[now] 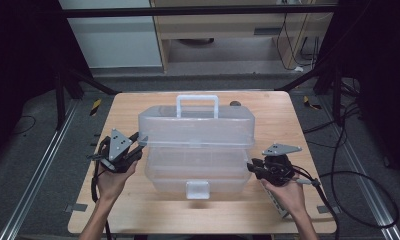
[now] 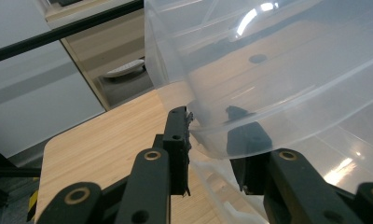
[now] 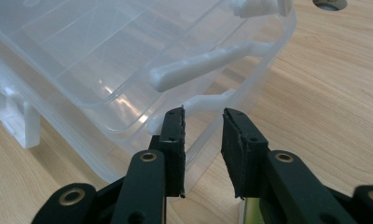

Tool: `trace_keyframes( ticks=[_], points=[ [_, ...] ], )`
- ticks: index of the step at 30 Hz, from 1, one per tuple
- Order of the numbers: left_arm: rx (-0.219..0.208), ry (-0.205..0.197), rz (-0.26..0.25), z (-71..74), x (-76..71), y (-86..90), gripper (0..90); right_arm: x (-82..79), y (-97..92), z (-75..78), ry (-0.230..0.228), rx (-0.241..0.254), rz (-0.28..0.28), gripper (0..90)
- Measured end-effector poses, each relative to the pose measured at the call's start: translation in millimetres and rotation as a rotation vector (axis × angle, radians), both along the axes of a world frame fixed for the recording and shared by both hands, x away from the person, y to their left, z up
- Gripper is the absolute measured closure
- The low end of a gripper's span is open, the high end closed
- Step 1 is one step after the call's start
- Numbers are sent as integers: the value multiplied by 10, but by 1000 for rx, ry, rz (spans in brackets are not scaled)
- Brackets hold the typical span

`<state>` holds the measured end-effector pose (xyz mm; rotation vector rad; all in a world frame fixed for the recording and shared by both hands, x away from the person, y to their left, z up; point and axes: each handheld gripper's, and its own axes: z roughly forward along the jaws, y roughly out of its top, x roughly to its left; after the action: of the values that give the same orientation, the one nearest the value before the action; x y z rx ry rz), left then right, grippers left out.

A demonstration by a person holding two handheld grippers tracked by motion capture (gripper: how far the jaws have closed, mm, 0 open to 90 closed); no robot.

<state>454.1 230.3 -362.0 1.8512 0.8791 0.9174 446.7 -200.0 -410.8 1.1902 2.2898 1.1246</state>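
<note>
Wood of the table (image 1: 278, 107): pale, light-grained, and we work from its near edge with both forearms coming in from below.
Floor around us: grey carpet, with metal rails running along each side of the table and black cables (image 1: 360, 195) looping on the right.
Back of the room: a white panel on the left and a light wooden cabinet (image 1: 238, 35) behind a dark horizontal bar.
Small dark disc (image 1: 235, 104): it lies on the table beyond the box, near the far edge.
Clear plastic box (image 1: 198, 170): it sits mid-table between our two hands, its lid (image 1: 195, 126) raised and tipped back, white handle (image 1: 197, 104) on top, white latch (image 1: 197, 189) on the near wall.
Left gripper (image 1: 139, 142): we hold it at the left end of the lid; in the left gripper view the lid's curved lower edge (image 2: 231, 140) runs between the jaws, one jaw outside it and the other showing dimly through the plastic. We cannot tell whether the pads press on it.
Right gripper (image 1: 250, 167): we hold it at the right end of the box's base, jaws a little apart; in the right gripper view the rim corner lies just ahead of the pads (image 3: 175, 135), nothing clamped.
</note>
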Motion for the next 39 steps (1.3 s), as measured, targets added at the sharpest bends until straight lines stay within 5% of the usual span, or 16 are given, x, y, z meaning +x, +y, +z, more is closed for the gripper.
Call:
trace_keyframes(
  ticks=[21,39],
  points=[
    [7,-25,6,-11,3,-10,697,-26,97,-30,87,87,-192,750],
    [9,-20,21,89,76,-27,705,-26,116,-17,118,105,-223,768]
  ],
)
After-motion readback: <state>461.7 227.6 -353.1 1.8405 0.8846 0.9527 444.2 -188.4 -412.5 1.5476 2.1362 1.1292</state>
